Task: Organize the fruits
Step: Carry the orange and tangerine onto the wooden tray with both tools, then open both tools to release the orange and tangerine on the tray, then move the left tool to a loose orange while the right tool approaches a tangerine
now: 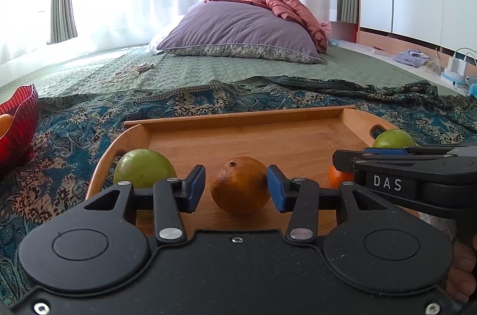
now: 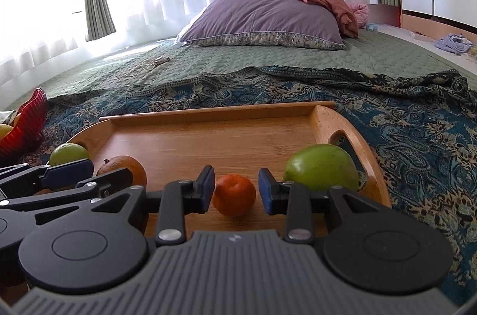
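At nine o'clock sat a red bowl [image 1: 18, 124] on the patterned blanket [image 1: 74, 118]. On the wooden tray [image 1: 238, 118] a green fruit [image 1: 144, 167] lay at the left end. The left gripper [image 1: 236, 187] straddled the large orange [image 1: 240, 185], pads apart with gaps either side. The right gripper [image 2: 236, 189] likewise bracketed a small mandarin [image 2: 234, 195], unclamped. Another green fruit [image 2: 322, 167] rested at three o'clock by the tray handle.

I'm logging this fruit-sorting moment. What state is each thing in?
Left gripper: open around large orange, pads not touching.
Right gripper: open around small orange.
Large orange: resting on tray.
Small orange: resting on tray.
Wooden tray: flat on bedspread, holding four fruits.
Red bowl: upright, fruit inside.
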Tool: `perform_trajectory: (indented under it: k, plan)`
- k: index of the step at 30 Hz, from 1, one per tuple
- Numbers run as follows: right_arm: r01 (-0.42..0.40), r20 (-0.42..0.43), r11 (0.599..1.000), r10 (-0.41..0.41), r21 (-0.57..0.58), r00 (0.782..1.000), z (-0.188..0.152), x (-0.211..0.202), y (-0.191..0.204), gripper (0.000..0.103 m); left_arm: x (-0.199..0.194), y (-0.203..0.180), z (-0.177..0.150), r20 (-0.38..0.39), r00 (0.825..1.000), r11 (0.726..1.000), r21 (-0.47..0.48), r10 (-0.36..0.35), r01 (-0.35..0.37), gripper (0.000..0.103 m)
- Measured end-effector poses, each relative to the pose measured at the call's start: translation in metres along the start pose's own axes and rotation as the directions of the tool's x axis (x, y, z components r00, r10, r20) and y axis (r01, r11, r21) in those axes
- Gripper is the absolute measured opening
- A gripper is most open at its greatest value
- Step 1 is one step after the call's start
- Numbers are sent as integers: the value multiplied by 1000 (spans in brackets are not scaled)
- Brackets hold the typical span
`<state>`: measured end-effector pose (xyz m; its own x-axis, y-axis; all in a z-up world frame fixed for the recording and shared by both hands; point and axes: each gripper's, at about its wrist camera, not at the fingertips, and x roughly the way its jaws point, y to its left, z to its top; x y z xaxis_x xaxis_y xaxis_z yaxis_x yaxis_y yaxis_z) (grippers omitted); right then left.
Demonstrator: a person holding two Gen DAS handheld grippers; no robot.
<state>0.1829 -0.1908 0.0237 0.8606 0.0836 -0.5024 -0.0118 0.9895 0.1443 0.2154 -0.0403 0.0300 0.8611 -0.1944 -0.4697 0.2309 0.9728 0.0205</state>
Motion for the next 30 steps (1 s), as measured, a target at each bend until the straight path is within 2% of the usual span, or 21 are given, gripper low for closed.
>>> perform_trajectory:
  k: [6,8,12,16,30]
  plan:
    - [-15,14,1000,15,-12,1000,-1,-13,0,42,-13,3,-1,3,1000,1000,-3,-14,14,50]
    - [-21,17,1000,22,-14,1000,-2,-19,-1,45,-18,4,-3,2,1000,1000,-4,-23,23,52]
    - [-35,20,999,35,-18,999,-9,-31,-4,46,-32,6,-8,2,1000,999,-12,-30,30,59]
    - [-40,28,999,41,-30,999,-19,-44,-4,57,-49,5,-14,13,999,999,-10,-47,48,68]
    - [-65,58,994,70,-89,996,-54,-88,-2,69,-101,-6,-47,13,996,996,-7,-91,91,79]
